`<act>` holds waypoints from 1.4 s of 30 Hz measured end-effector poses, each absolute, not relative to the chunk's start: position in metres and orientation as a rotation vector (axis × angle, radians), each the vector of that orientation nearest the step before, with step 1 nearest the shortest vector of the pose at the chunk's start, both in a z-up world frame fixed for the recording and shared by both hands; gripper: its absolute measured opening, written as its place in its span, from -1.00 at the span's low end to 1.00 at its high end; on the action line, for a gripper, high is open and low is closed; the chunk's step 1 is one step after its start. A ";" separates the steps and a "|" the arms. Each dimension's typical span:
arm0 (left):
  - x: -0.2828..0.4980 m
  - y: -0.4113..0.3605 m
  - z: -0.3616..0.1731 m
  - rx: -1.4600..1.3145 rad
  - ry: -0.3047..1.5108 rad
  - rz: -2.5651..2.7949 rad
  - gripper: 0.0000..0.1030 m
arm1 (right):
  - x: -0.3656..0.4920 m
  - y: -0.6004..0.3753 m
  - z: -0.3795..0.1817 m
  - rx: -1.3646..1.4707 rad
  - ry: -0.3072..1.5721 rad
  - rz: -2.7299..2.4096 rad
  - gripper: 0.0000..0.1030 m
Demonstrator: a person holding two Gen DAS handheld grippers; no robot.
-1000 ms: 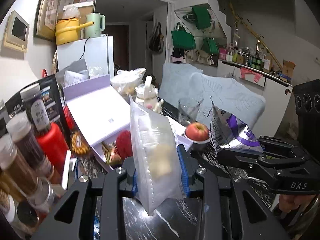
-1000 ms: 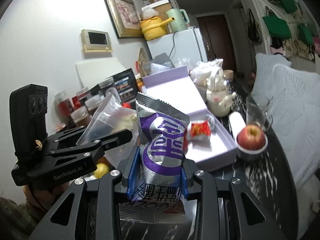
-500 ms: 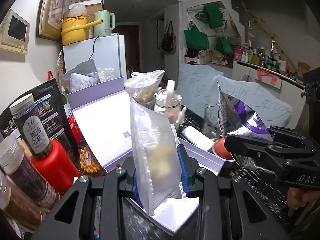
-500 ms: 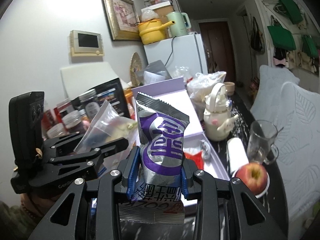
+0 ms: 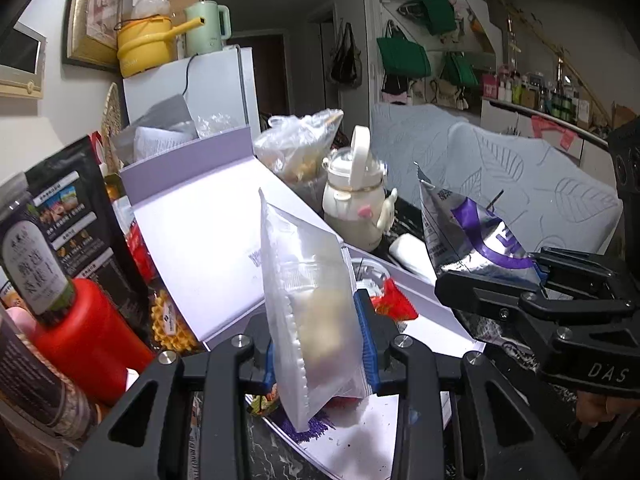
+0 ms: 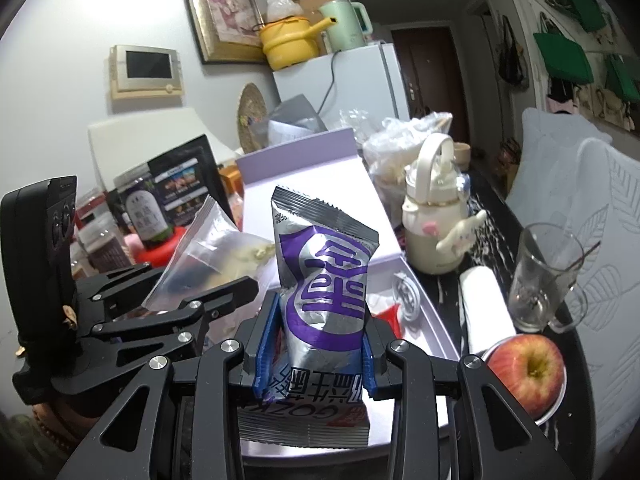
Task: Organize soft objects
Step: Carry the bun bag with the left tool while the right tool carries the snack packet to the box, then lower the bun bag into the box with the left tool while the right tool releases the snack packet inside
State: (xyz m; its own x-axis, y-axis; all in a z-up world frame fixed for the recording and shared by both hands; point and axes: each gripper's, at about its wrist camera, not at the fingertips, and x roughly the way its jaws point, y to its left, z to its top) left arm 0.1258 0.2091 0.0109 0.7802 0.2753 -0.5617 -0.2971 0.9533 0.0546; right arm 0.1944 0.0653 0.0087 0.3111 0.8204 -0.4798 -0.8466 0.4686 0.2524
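Lilac cardboard box [image 5: 192, 216] open below both grippers, hemmed by jars at left and a cream teapot [image 6: 434, 236] at right. Left gripper [image 5: 320, 344] clamped on clear plastic pouch [image 5: 308, 300]; right gripper [image 6: 316, 344] clamped on silver-purple foil packet [image 6: 324, 284], both upright, tilted downward over box.

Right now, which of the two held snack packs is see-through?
The clear pouch in the left gripper; the packet in the right gripper is silver and purple.

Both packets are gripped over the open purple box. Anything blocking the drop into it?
Partly. The box floor already holds a red wrapper and a white coiled cable just beyond the silver-purple packet. Bare floor shows under the clear pouch. Left gripper and right gripper both stay clamped.
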 end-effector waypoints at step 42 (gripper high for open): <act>0.170 0.230 -0.081 -0.084 0.870 0.264 -0.37 | 0.207 0.086 -0.059 -0.125 0.749 1.018 -0.33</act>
State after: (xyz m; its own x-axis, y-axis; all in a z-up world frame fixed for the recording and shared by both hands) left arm 0.1696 0.2297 -0.0810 0.6146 0.1948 -0.7644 -0.2633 0.9641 0.0340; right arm 0.2073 0.0860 -0.0587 0.3035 0.7246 -0.6187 -0.8064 0.5412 0.2383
